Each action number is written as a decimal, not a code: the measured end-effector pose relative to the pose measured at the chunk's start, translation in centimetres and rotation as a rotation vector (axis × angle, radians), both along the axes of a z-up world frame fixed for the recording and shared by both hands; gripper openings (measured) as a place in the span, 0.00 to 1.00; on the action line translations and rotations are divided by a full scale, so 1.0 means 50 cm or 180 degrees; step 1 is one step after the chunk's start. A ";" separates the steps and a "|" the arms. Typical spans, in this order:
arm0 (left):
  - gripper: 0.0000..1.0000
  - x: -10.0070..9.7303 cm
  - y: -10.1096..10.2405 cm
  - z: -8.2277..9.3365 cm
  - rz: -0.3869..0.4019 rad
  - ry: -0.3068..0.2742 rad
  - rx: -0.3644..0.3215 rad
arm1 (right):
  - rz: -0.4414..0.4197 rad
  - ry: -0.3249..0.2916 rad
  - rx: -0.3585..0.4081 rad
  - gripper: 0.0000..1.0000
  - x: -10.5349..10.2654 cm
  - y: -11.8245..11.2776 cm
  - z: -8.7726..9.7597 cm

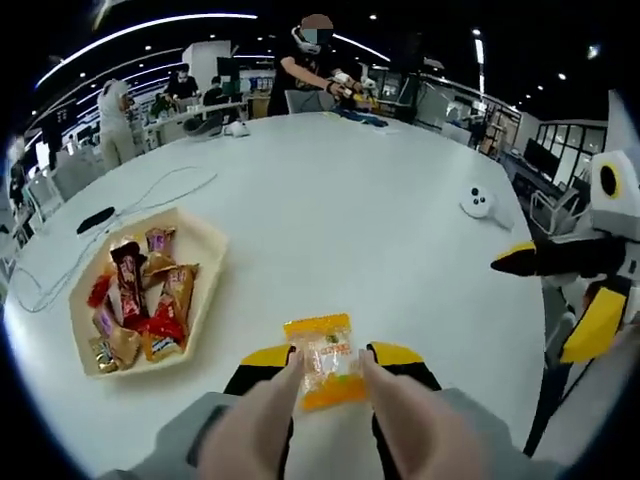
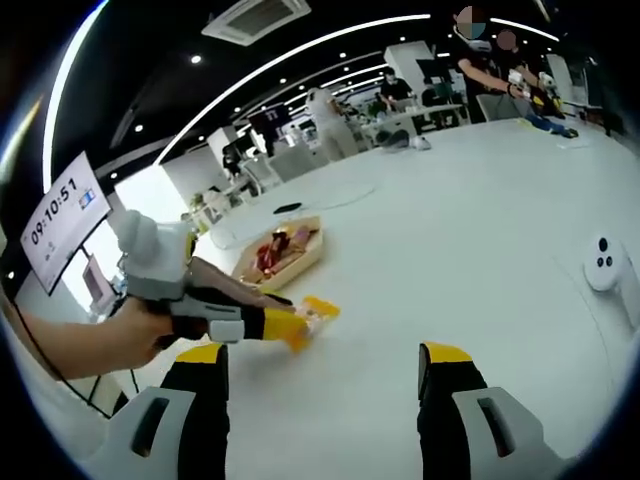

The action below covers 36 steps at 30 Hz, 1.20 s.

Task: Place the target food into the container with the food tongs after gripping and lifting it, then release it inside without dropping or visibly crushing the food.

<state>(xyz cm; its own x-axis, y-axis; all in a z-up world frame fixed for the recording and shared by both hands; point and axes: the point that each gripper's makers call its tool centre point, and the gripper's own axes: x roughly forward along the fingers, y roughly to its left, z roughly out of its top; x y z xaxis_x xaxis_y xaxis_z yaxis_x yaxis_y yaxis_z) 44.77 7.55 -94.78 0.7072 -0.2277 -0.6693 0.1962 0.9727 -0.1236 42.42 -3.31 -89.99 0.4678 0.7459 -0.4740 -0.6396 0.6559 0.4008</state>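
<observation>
- Left gripper view: left gripper [image 1: 330, 365] sits at bottom centre, its yellow-tipped jaws carrying beige tong arms [image 1: 255, 420] that rise from the lower edge.
- The tongs are clenched on an orange snack packet [image 1: 325, 372]; both tips press its sides. The packet sits low over the white table [image 1: 330, 200], and contact with the surface cannot be told.
- Cream tray [image 1: 210, 245] sits at left of frame, well apart from the packet, loaded with several wrapped snacks [image 1: 140, 300] in red, brown and orange.
- A black flat object [image 1: 95, 219] and a thin cable [image 1: 150, 190] lie on the table above the tray, at upper left.
- White controller [image 1: 478, 202] sits on the table at right.
- Right gripper [image 1: 520, 260] enters from the right edge, black with yellow tips.
- People stand and sit at desks along the top of the frame.
- Right gripper view: right gripper [image 2: 320, 375] at bottom, jaws wide apart, nothing between them.
- Left gripper [image 2: 285, 325] comes in from the left, held by a hand [image 2: 90, 340], pinching the packet [image 2: 315, 315] at centre-left, low over the table.
- Tray [image 2: 305, 262] lies just beyond the packet, up-frame.
- Controller [image 2: 603, 263] at right edge.
- A sign reading 09:10:51 [image 2: 62, 215] at far left.
</observation>
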 end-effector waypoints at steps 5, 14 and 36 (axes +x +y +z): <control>0.28 0.002 -0.008 -0.007 0.0230 -0.0003 0.0060 | 0.0008 -0.0006 -0.0025 0.78 0.003 0.002 0.001; 0.27 0.028 -0.011 -0.014 0.0349 -0.0038 0.0145 | 0.0056 0.0019 -0.0085 0.77 -0.002 0.001 -0.006; 0.20 0.033 -0.015 -0.018 -0.0045 -0.0142 0.0263 | -0.0009 0.0062 -0.0044 0.75 -0.004 -0.003 -0.011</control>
